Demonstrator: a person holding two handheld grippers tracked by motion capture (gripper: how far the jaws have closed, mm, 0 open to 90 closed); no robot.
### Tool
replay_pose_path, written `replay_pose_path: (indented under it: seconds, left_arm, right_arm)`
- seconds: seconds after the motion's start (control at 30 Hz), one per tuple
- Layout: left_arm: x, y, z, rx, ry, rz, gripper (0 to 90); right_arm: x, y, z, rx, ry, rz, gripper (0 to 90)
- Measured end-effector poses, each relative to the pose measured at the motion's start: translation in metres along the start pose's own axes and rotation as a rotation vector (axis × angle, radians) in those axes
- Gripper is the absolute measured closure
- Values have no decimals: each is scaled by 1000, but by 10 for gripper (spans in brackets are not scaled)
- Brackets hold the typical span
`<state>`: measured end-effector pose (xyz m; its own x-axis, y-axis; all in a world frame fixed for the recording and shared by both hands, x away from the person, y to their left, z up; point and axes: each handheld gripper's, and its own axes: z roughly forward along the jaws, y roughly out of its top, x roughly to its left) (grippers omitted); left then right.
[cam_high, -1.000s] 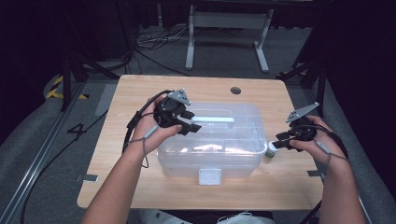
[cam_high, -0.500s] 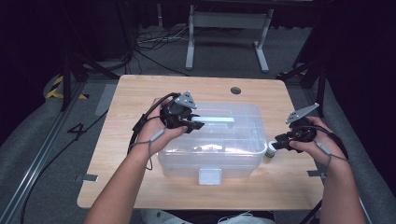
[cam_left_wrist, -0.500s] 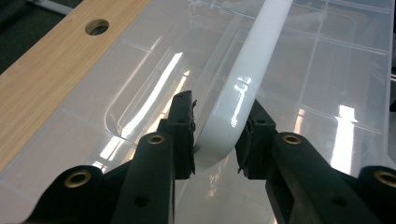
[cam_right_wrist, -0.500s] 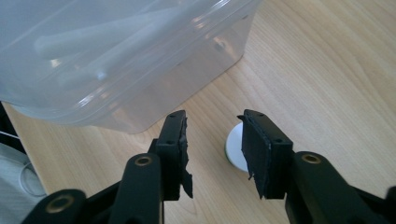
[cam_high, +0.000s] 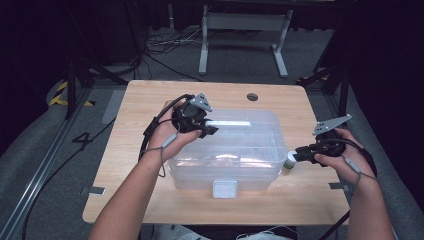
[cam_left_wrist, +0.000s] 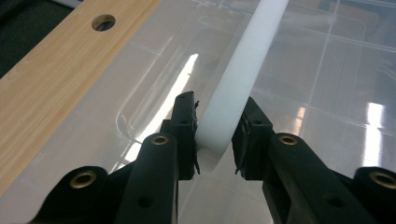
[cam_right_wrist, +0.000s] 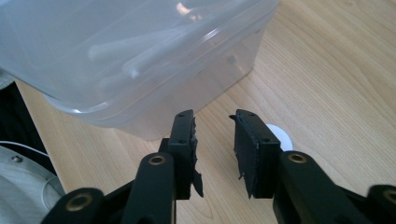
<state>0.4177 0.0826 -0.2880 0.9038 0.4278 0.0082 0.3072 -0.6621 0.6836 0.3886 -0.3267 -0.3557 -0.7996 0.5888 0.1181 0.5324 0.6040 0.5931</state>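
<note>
A clear plastic box (cam_high: 240, 155) with a lid stands in the middle of the wooden table (cam_high: 140, 100). A white handle (cam_high: 230, 123) runs across the lid. My left gripper (cam_high: 210, 129) is at the handle's left end. In the left gripper view its jaws (cam_left_wrist: 215, 128) have just been closing and now press both sides of the white handle (cam_left_wrist: 243, 65). My right gripper (cam_high: 299, 154) hovers low by the box's right side, next to a small white-capped bottle (cam_high: 289, 160). Its jaws (cam_right_wrist: 214, 128) have just been closing with nothing between them. The bottle's cap (cam_right_wrist: 281, 138) peeks out behind one finger.
A white latch (cam_high: 224, 189) sits on the box's front wall. Pale tube-like items (cam_right_wrist: 126, 56) show dimly inside the box (cam_right_wrist: 140, 93). The table has a cable hole (cam_high: 252, 96) near its far edge. A metal stand (cam_high: 240, 30) and cables lie on the floor beyond.
The left jaws have narrowed from wide open onto the white handle. The right jaws have drawn closer together. Both hands have hardly shifted.
</note>
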Motion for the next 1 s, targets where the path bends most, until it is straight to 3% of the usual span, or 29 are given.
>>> replay_pose_path:
  seconds: [0.27, 0.43, 0.63, 1.0]
  left_arm:
    - [12, 14, -5, 20, -7, -20, 721]
    - [19, 20, -8, 35, -41, -53, 713]
    - [26, 24, -9, 28, -45, -62, 713]
    - [30, 29, -10, 41, -54, -76, 711]
  right_arm:
    - [9, -6, -9, -69, 14, -25, 843]
    - [15, -9, -7, -49, 58, -46, 864]
    - [22, -8, -2, -53, 79, -75, 894]
    - [30, -3, 8, -135, 182, -96, 900]
